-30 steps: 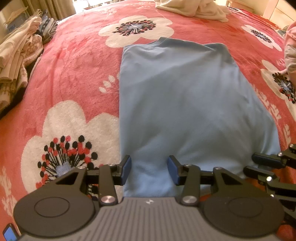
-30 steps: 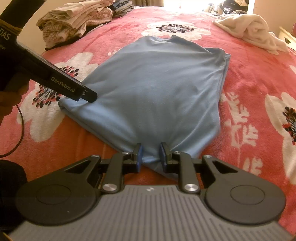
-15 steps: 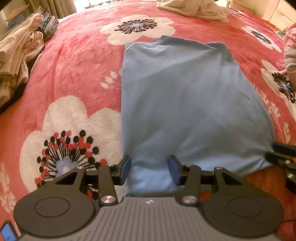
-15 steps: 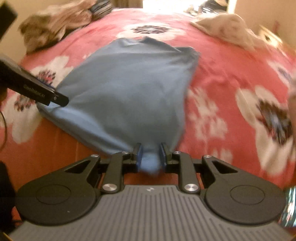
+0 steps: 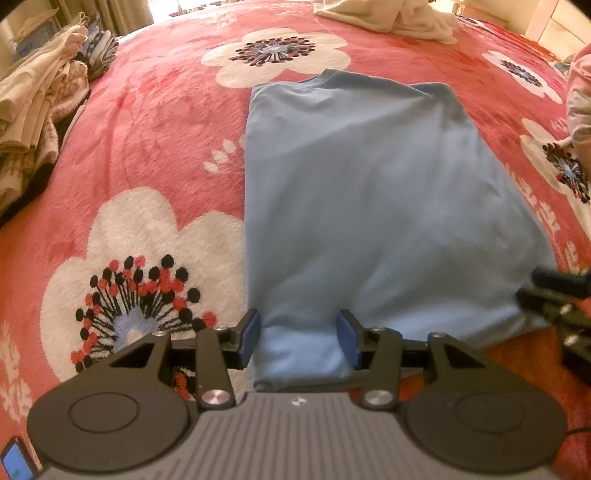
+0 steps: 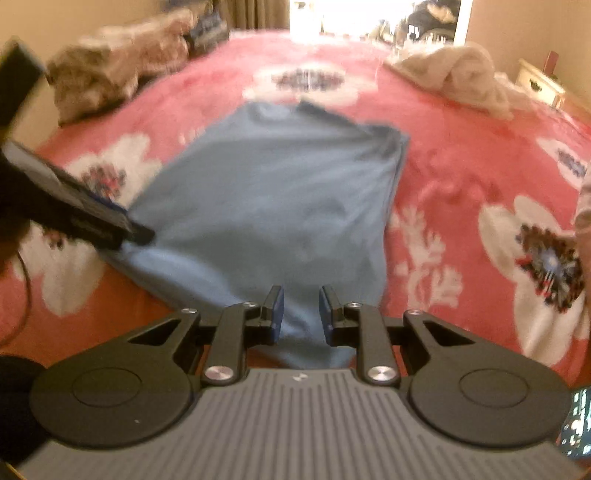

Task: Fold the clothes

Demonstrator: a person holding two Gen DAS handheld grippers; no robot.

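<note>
A light blue shirt lies flat on the red flowered bedspread, its collar at the far end. My left gripper hovers over the shirt's near left corner. Its jaws stand apart, with the cloth lying between and under them. My right gripper is shut on the near right corner of the shirt, and the cloth bunches between its pads. In the left wrist view the right gripper shows at the shirt's right edge. The right wrist view, which is blurred, shows the left gripper at the shirt's left edge.
A pile of folded clothes sits at the bed's far left edge. At the far end lies a heap of cream garments. A pink garment sits at the right edge. Beyond the bed stands a white nightstand.
My right gripper has shifted with the shirt's corner still in it; its view now sits higher and is blurred. In the left wrist view it has slid toward the right edge. The left gripper stayed put.
</note>
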